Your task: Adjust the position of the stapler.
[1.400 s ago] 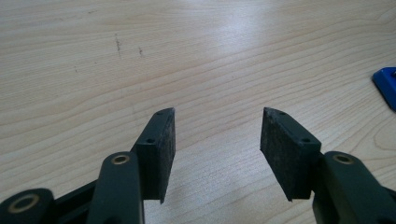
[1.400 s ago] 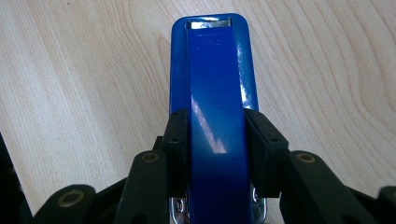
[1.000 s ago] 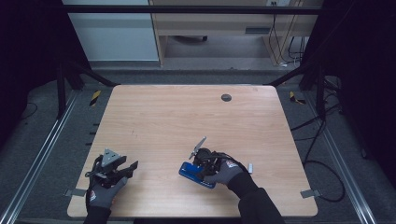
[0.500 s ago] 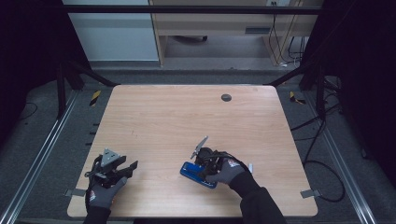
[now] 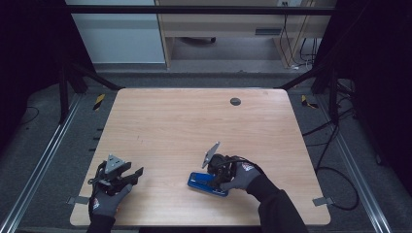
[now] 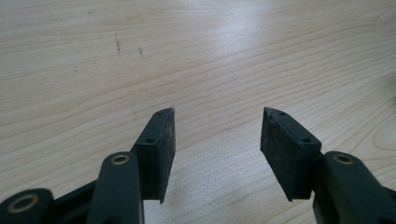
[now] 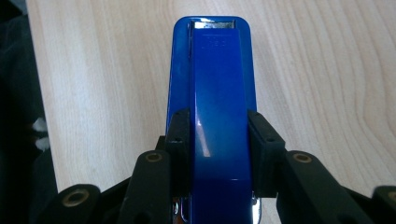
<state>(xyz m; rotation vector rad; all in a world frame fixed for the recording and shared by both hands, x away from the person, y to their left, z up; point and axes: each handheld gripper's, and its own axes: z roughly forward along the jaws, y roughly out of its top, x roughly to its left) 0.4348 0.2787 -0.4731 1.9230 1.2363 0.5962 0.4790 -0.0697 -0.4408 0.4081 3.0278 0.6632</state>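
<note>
A blue stapler (image 7: 215, 116) lies near the front edge of a wooden table (image 5: 194, 126), clamped across its body by the right gripper (image 7: 219, 144). The left gripper (image 6: 217, 149) rests nearby, jaws wide and empty. A square, level hold should keep the smooth casing from slipping when lifted.

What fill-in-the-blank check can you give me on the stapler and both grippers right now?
1. The right gripper has its fingers pressed on the two sides of a stapler whose colour is ____.
2. The left gripper stands open, and between its fingers there is nothing but the bare wooden ____.
3. In the high view, the stapler lies near the table edge that is ____ to the person.

Missing words: blue; table; nearest
</note>
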